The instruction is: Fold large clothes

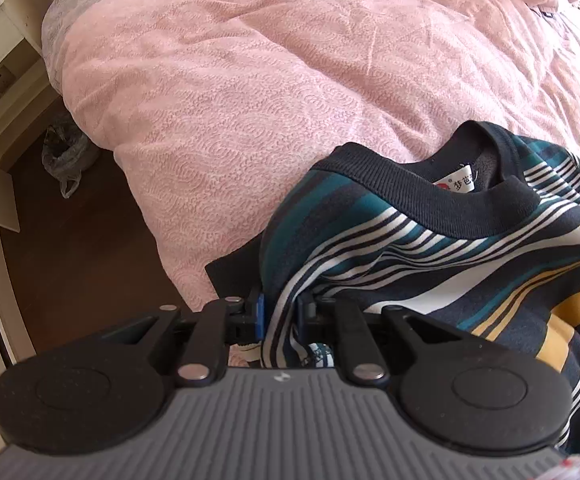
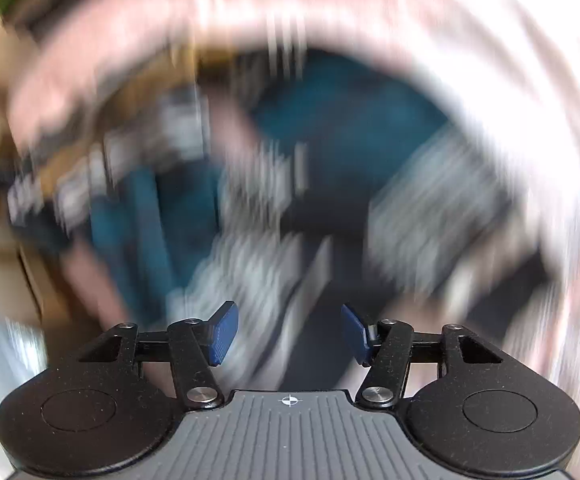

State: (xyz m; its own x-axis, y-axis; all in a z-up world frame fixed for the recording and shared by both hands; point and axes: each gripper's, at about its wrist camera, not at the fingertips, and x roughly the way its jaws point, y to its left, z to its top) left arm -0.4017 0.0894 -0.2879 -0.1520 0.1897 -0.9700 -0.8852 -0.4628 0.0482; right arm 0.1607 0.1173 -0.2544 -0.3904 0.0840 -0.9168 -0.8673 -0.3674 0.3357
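The left gripper (image 1: 281, 316) is clamped on a gathered fold of one striped sweater (image 1: 430, 248); the blue pads press the fabric from both sides. From the grip point the garment spreads ahead and to the right of the jaws. Its black ribbed collar (image 1: 474, 216), with one white neck label (image 1: 456, 180), lies beyond the fingertips. The sweater rests on one pink bedspread (image 1: 230, 100), which extends ahead and to the left. Left of the gripper, over the bed edge, is brown floor with one crumpled plastic bag (image 1: 64, 152).

The right gripper (image 2: 290, 334) has its jaws apart with nothing between the two blue pads (image 2: 223, 334). The same striped sweater (image 2: 322, 132) lies ahead of it, heavily blurred; further detail cannot be resolved.
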